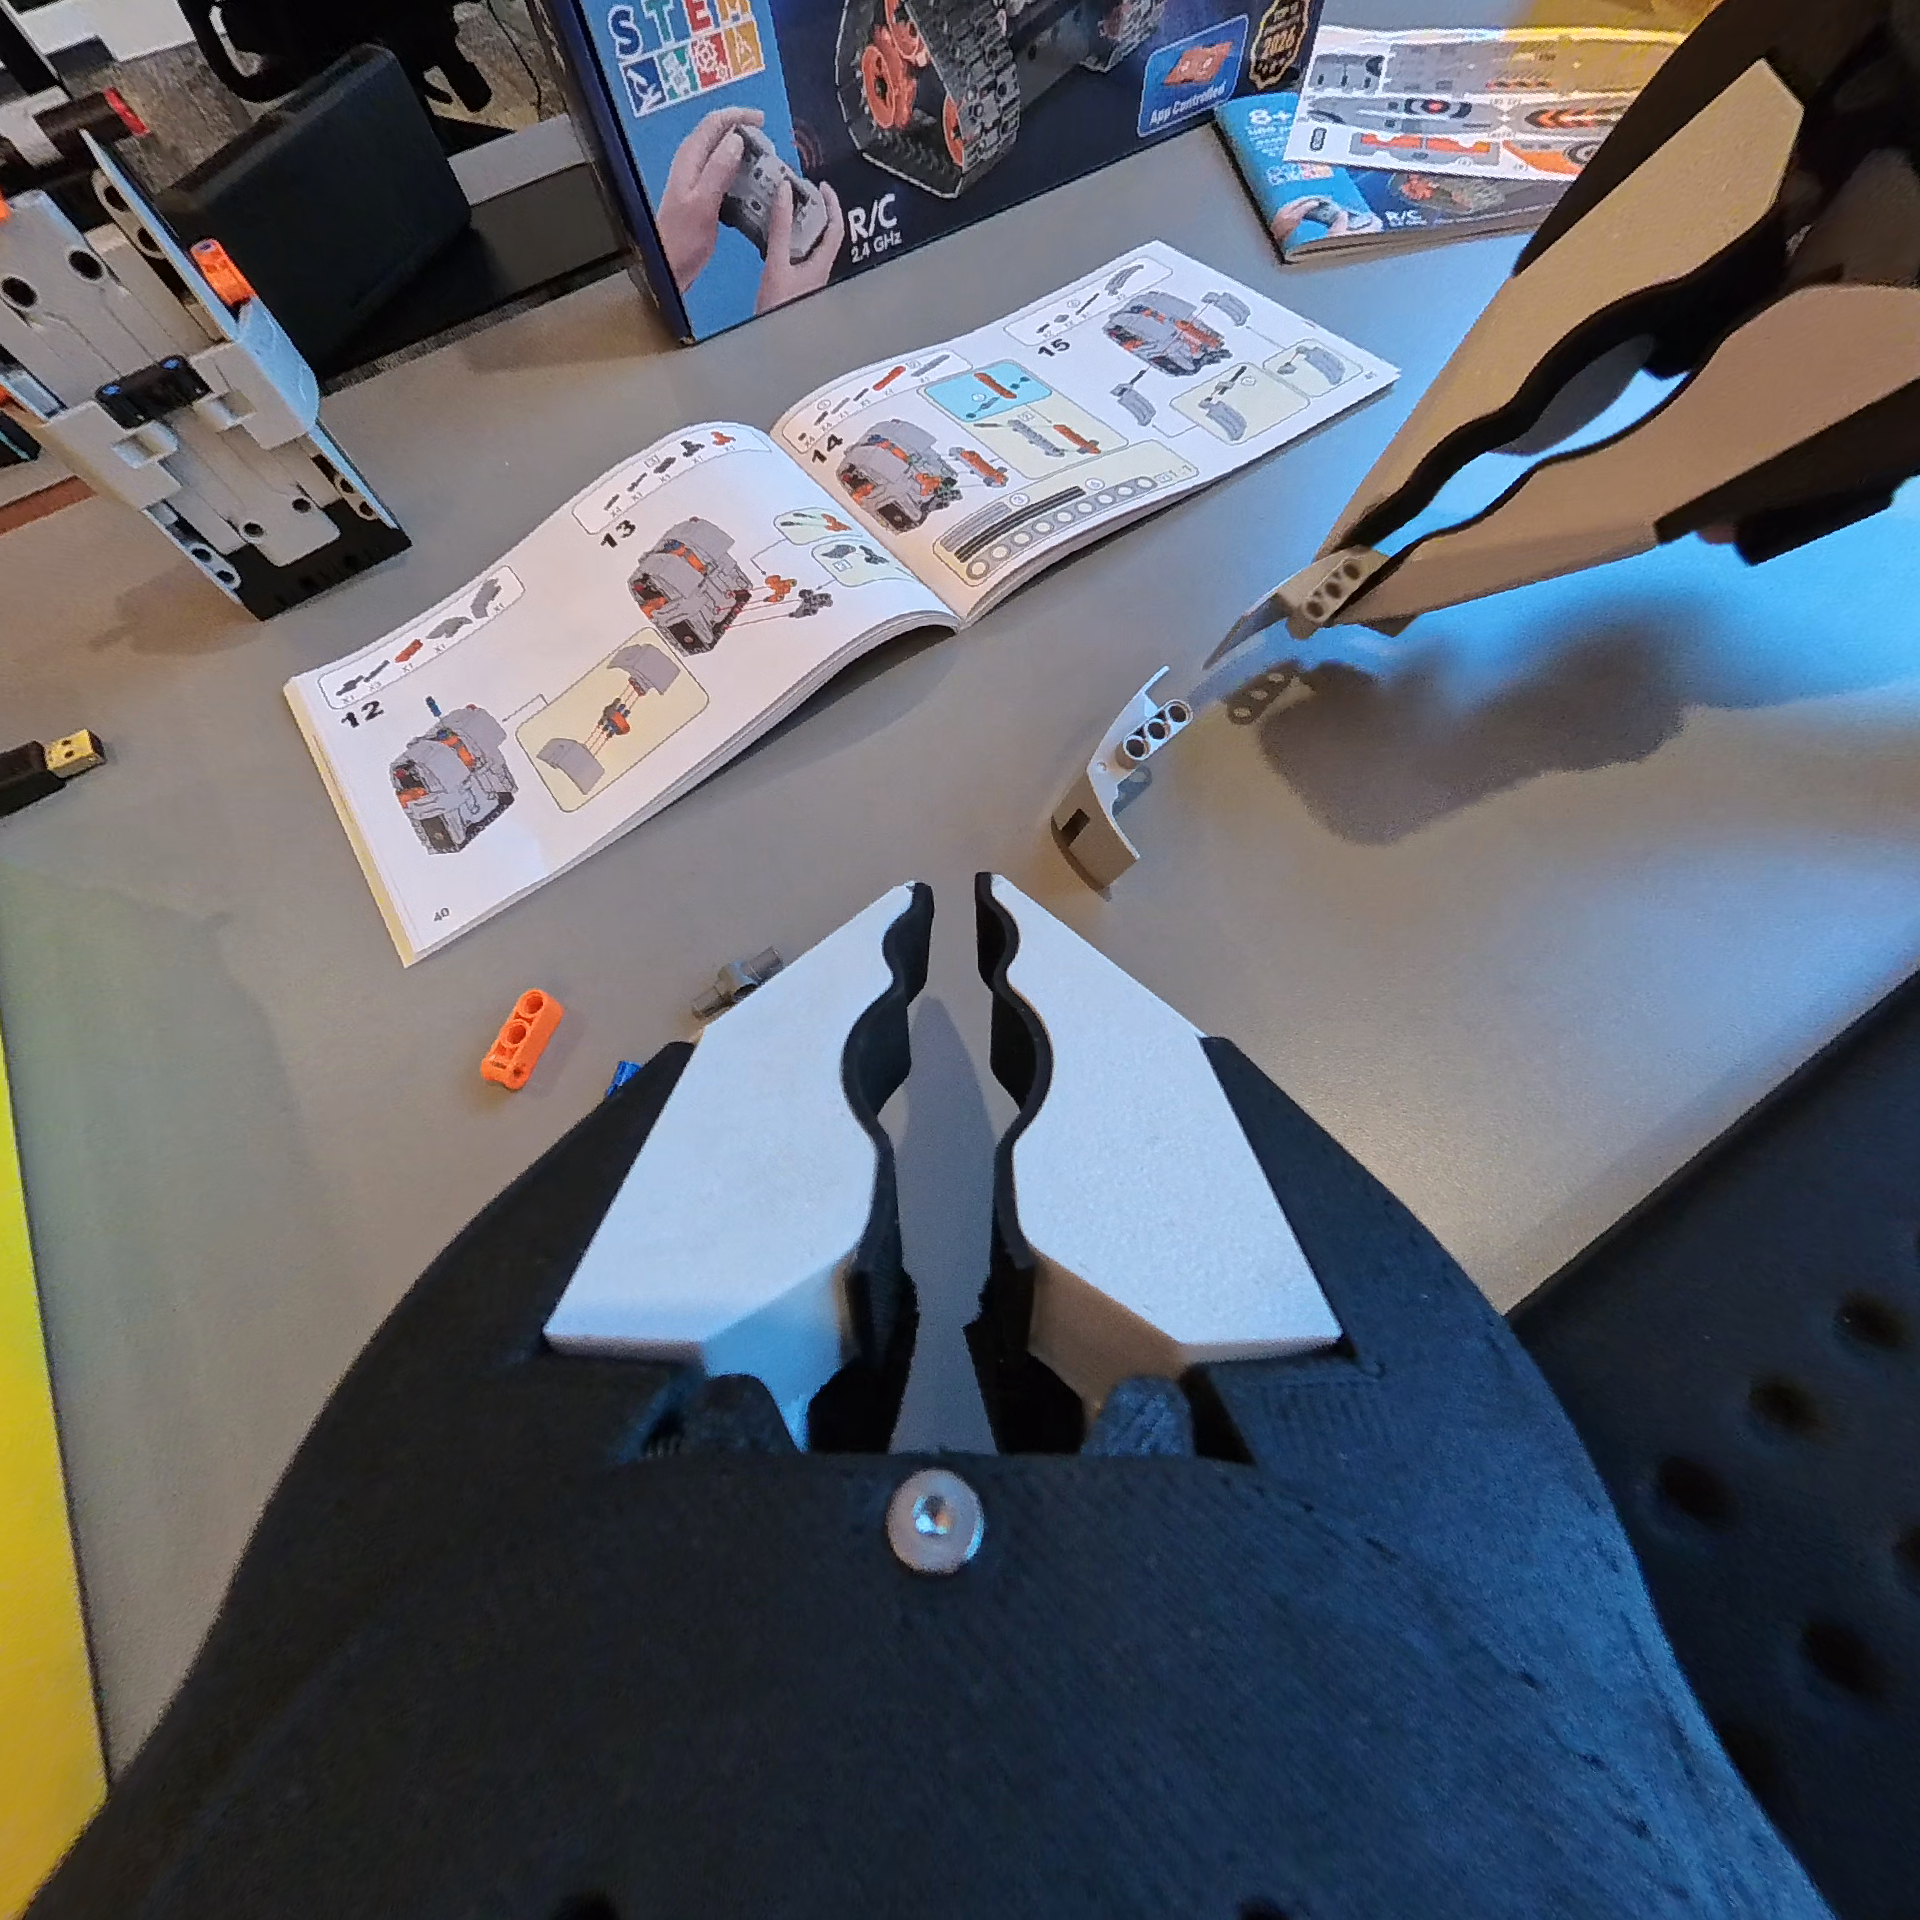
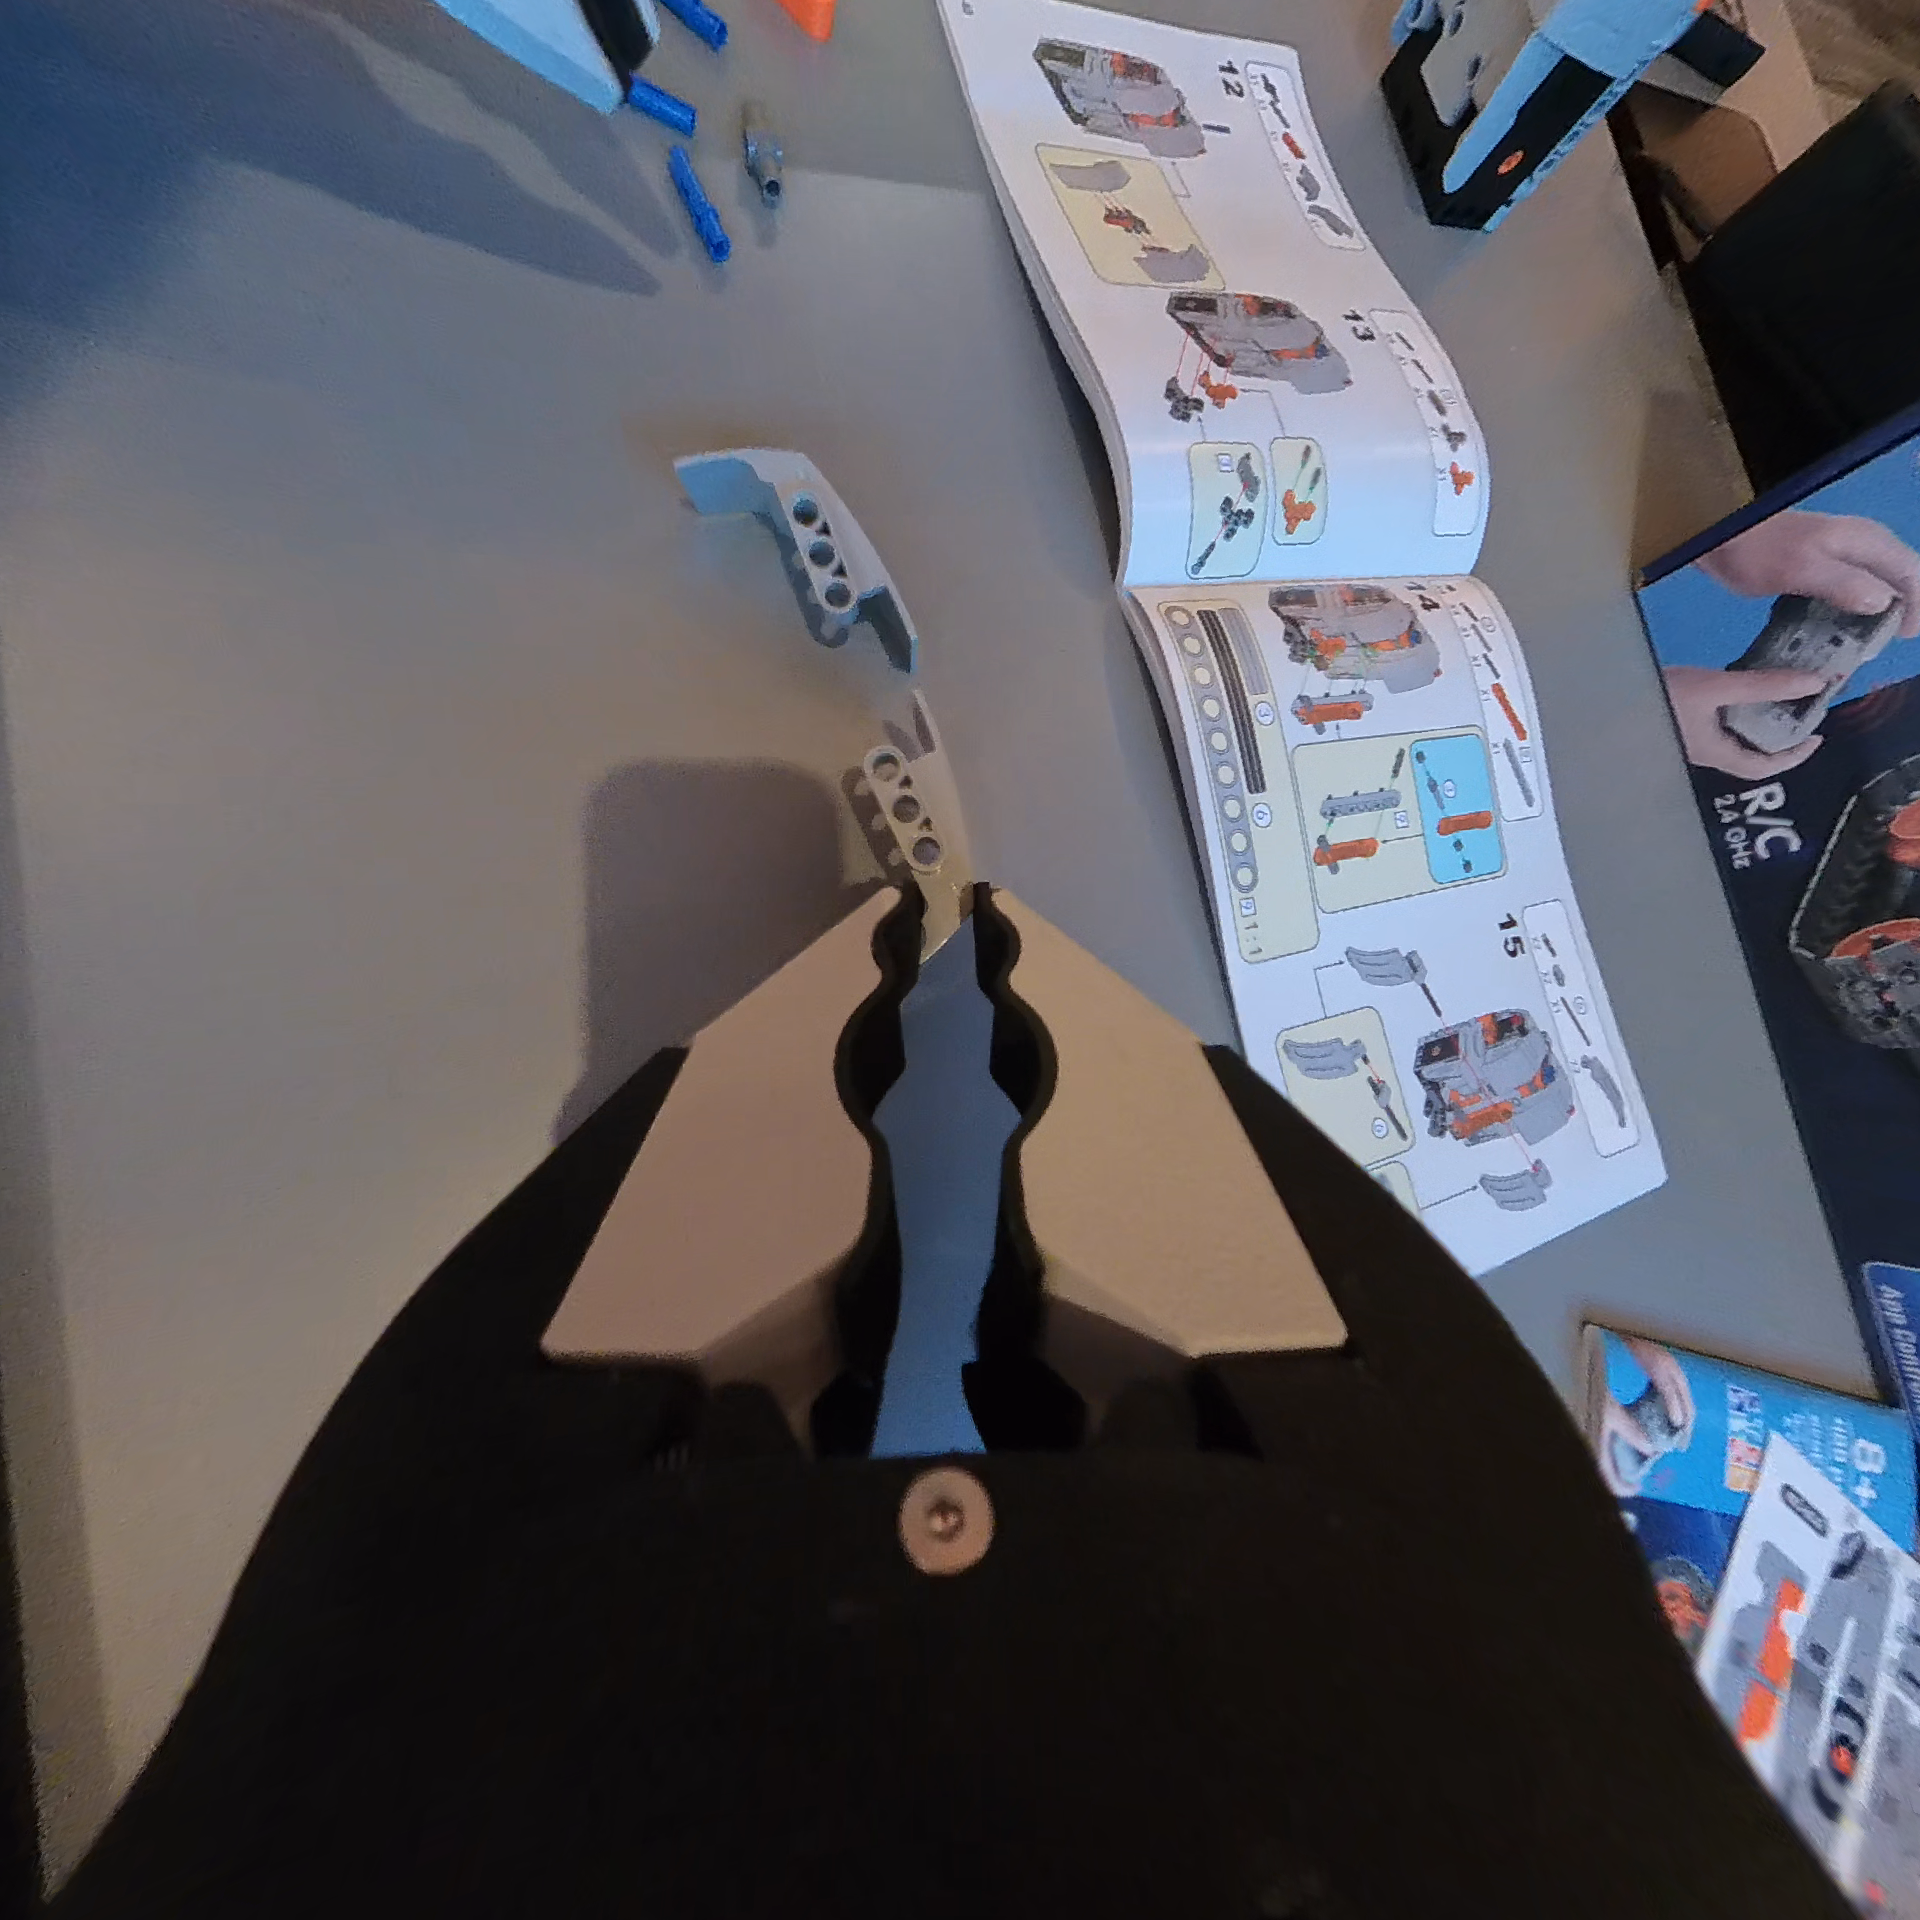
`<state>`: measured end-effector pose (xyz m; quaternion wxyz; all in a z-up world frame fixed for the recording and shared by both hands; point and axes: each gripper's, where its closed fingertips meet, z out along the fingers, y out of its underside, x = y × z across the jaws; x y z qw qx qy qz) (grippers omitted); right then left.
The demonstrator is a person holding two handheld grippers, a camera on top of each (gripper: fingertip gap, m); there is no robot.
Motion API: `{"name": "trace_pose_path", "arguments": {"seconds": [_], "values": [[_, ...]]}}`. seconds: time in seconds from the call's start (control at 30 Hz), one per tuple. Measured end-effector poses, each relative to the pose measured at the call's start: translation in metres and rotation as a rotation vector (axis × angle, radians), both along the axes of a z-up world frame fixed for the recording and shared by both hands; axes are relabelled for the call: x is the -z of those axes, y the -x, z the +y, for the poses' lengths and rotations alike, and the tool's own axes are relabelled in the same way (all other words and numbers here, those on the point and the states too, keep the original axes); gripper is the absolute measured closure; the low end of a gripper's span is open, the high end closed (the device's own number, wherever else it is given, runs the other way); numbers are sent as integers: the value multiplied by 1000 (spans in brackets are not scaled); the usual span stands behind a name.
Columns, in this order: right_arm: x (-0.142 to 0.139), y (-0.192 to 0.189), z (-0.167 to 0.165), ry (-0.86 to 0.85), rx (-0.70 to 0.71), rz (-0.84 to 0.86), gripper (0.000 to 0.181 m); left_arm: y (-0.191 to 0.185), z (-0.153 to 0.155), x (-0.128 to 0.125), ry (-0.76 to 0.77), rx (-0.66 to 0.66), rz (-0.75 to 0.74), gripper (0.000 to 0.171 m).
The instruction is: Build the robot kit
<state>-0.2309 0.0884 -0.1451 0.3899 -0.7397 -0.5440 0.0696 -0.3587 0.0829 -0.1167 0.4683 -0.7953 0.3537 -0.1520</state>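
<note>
My right gripper [image 2: 948,902] is shut on a grey curved panel piece [image 2: 909,821] with three holes and holds it just above the grey table. It also shows in the left wrist view [image 1: 1351,582] with the held piece [image 1: 1311,594] at its tips. A second grey curved panel [image 2: 805,551] lies on the table just beyond it; it also shows in the left wrist view [image 1: 1117,779]. My left gripper [image 1: 953,891] hovers low over the table, jaws nearly closed with a narrow gap and nothing between them, a little left of the lying panel.
An open instruction booklet [image 1: 727,623] lies mid-table. A toy box [image 1: 883,135] stands behind it, with a sticker sheet and leaflet [image 1: 1455,114] to its right. A partly built grey block model [image 1: 177,416] stands at left. An orange connector [image 1: 520,1039], a grey pin [image 1: 732,982] and blue pins [image 2: 696,197] lie loose. There is about 15 cm between the tips of the two grippers. The right gripper is farther from the orange connector [image 1: 520,1039], some 25 cm, than the left, some 11 cm.
</note>
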Motion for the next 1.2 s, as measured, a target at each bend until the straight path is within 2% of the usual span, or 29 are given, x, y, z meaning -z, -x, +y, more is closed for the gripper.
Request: {"name": "trace_pose_path", "arguments": {"seconds": [0.17,0.63,0.77,1.2], "values": [[7,2,4,-83,2,-108,173,0,0,2,4,1,8,165],[7,10,5,-86,11,-91,165,-2,0,5,11,6,28,165],[7,10,5,-108,2,-107,172,-2,0,5,10,7,30,166],[7,8,11,-112,38,-112,172,-2,0,5,11,7,32,166]]}}
